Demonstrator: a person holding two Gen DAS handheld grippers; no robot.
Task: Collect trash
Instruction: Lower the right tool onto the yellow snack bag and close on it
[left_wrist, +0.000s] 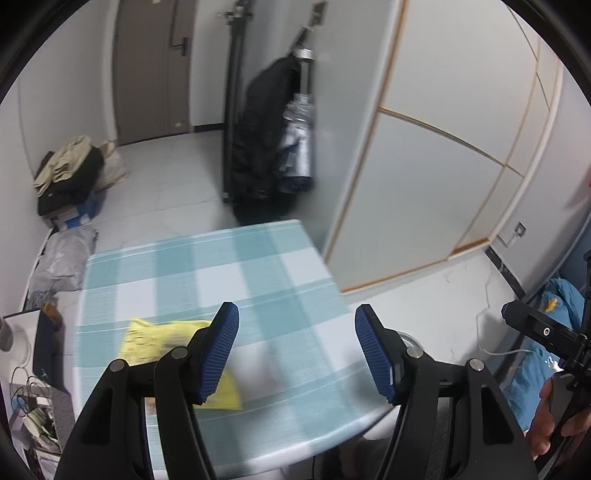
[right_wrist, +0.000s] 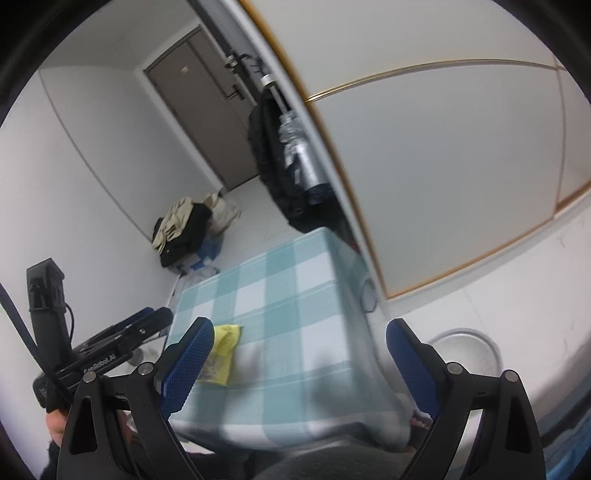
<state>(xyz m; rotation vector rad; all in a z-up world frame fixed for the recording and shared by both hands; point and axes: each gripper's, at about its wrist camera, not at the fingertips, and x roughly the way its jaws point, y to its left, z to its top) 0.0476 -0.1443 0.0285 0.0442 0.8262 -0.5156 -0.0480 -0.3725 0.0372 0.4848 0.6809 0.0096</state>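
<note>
One piece of trash was in sight — a crumpled yellow wrapper (left_wrist: 162, 341) lying on the checked blue-and-white cloth of the bench (left_wrist: 258, 266), toward its near left part. Both tools were up over the near edge of the bench and angled down at it: the left tool (left_wrist: 295, 354) had its blue pads apart with nothing between them, the wrapper showing just behind its left pad, and the right tool (right_wrist: 299, 369) likewise stood apart and empty, the wrapper (right_wrist: 221, 354) just beside its left pad in that view. The step in hand looked like the approach — nothing yet gripped. The next move would probably call for lowering the left tool over the wrapper, straddling it and pinching a raised crease. A round pale bin-like rim (right_wrist: 465, 350) on the floor to the right of the bench might be the drop place, though blur made that uncertain.
</note>
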